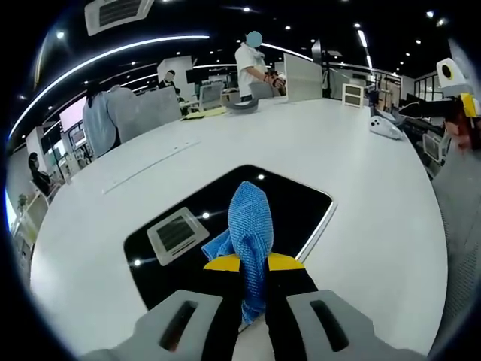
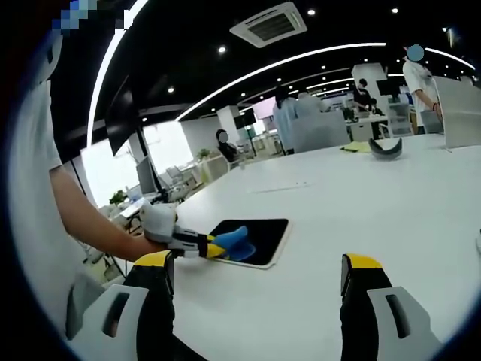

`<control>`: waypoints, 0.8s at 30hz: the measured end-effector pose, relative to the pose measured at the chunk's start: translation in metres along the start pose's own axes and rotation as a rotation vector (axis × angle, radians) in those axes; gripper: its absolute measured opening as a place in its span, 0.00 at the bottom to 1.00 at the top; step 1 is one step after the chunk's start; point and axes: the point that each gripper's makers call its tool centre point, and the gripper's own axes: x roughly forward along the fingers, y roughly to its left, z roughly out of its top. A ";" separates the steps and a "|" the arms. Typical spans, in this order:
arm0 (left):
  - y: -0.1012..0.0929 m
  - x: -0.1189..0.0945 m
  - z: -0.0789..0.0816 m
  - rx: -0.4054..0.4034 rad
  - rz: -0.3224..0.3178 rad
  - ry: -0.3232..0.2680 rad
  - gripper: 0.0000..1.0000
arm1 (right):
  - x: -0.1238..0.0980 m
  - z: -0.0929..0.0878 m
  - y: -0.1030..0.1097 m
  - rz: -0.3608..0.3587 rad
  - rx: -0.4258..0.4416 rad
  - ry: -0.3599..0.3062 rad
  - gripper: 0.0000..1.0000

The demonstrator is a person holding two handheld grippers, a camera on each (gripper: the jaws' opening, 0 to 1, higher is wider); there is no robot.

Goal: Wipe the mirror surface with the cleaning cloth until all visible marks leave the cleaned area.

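A dark rectangular mirror (image 1: pixel 301 207) lies flat on the white table (image 1: pixel 316 135) and reflects the ceiling lights. My left gripper (image 1: pixel 252 265) is shut on a blue cleaning cloth (image 1: pixel 249 222), which hangs over the mirror's near part. In the right gripper view the mirror (image 2: pixel 263 235) lies at centre left, with the left gripper (image 2: pixel 214 247) holding the blue cloth (image 2: pixel 237 243) on its near edge. My right gripper (image 2: pixel 257 274) stands open above the table, well to the right of the mirror, with nothing between its yellow-tipped fingers.
The white table runs far back. A white object (image 1: pixel 385 126) lies at its right edge and a grey curved item (image 2: pixel 385 148) with yellow paper sits at the far end. People and chairs stand beyond the table. A person's arm (image 2: pixel 90 226) reaches in from the left.
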 end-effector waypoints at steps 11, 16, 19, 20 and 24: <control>-0.005 0.003 0.003 0.008 -0.011 -0.001 0.07 | -0.001 0.001 0.000 0.000 -0.002 -0.004 0.92; -0.008 0.005 0.004 0.010 -0.015 -0.002 0.07 | -0.001 0.001 0.000 -0.001 -0.002 -0.006 0.92; -0.009 0.006 0.005 0.012 -0.018 -0.001 0.07 | -0.001 0.001 0.000 0.000 -0.002 -0.005 0.92; -0.010 0.007 0.006 0.015 -0.021 -0.002 0.07 | -0.001 0.000 0.000 0.001 -0.002 -0.004 0.92; -0.013 0.009 0.007 0.018 -0.027 -0.004 0.07 | -0.001 0.001 0.000 0.000 -0.002 -0.005 0.92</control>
